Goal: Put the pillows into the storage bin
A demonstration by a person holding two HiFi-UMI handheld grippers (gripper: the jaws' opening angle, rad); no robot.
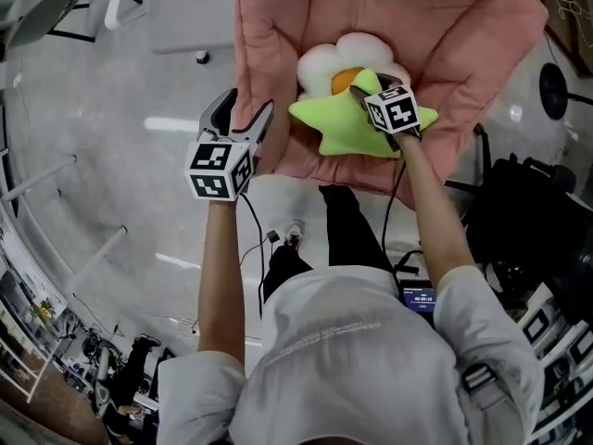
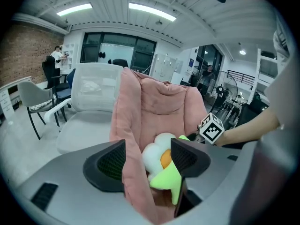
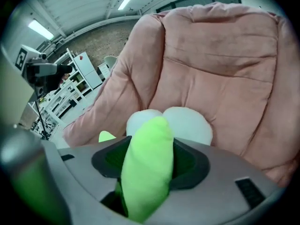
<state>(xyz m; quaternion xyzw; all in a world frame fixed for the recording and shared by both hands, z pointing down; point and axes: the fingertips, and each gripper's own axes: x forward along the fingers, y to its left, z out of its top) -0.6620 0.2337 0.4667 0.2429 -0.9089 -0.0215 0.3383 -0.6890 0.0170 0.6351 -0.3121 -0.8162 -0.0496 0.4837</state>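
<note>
right gripper [image 3: 147, 163] fingers clamped on one arm of star pillow [image 1: 338, 123], centre frame on chair [image 1: 278, 26], flower pillow [image 1: 324, 63] touching above it. left gripper [image 1: 248, 109] fingers wide at chair's left edge, star to its right.

Right gripper [image 1: 365, 87] on green star pillow [image 1: 335, 124]

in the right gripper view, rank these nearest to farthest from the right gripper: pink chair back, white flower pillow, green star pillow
1. green star pillow: held between the jaws, bottom centre.
2. white flower pillow: just behind the green one, centre.
3. pink chair back: farthest, filling the upper right behind both pillows.
</note>
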